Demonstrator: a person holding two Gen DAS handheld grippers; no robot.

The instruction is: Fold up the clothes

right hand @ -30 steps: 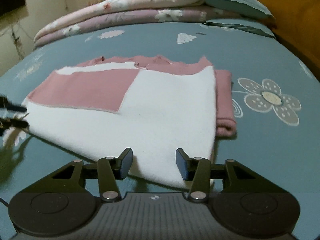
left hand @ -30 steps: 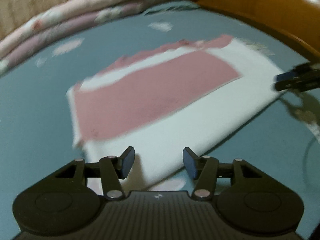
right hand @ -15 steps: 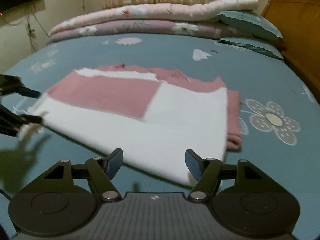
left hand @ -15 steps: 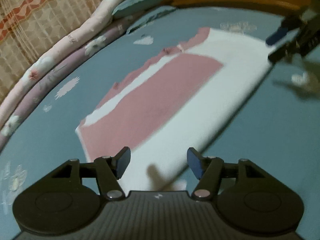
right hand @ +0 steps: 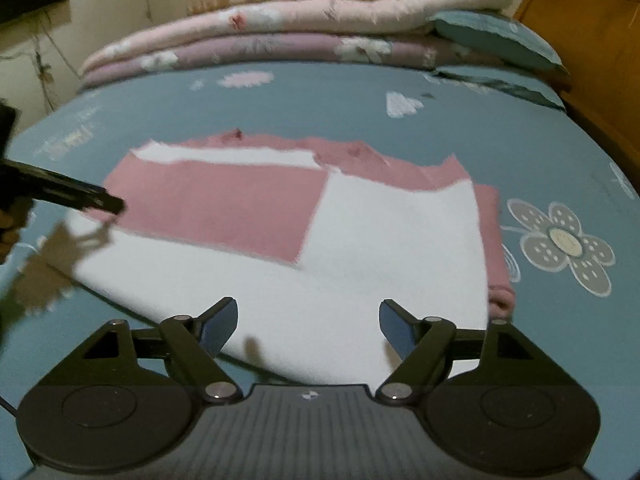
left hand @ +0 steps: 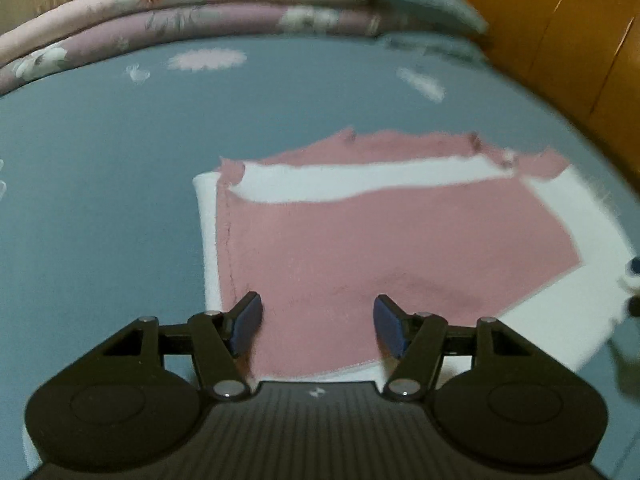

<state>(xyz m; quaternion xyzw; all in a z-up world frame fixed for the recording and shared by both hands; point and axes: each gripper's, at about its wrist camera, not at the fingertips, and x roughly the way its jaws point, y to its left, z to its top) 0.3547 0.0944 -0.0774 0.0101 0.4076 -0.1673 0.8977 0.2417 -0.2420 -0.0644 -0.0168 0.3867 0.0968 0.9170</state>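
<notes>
- Lying flat across the middle of both views was a pink-and-white garment [right hand: 360, 264], folded, on a blue flowered bedsheet [right hand: 520, 152].
- Left-wrist view, far left: bare bedsheet [left hand: 100, 200]; stacked pink and mauve quilts [left hand: 200, 4] ran along the upper edge.
- Left-wrist view, lower centre: left gripper [left hand: 316, 328] hung over the garment's near pink panel [left hand: 360, 256]; jaws stood moderately apart after a slight recent widening, nothing gripped; whether the pads touched the cloth could not be told.
- Left-wrist view, right: white part of the garment reached the right edge; a wooden headboard [left hand: 560, 32] filled the upper right.
- Right-wrist view, far left: the left gripper's dark fingers [right hand: 80, 196] reached in over the garment's left edge, casting a shadow on sheet and cloth.
- Right-wrist view, lower centre: right gripper [right hand: 308, 328] sat above the near white edge of the garment; jaws had just been opening and stood wide, the white cloth seen between them but not pinched.
- Right-wrist view, right: a rolled pink fold lay along the garment's right side, beside a large grey printed flower [right hand: 560, 248].
- Right-wrist view, upper right: a blue pillow [right hand: 492, 36] lay against the quilts [right hand: 280, 28].
</notes>
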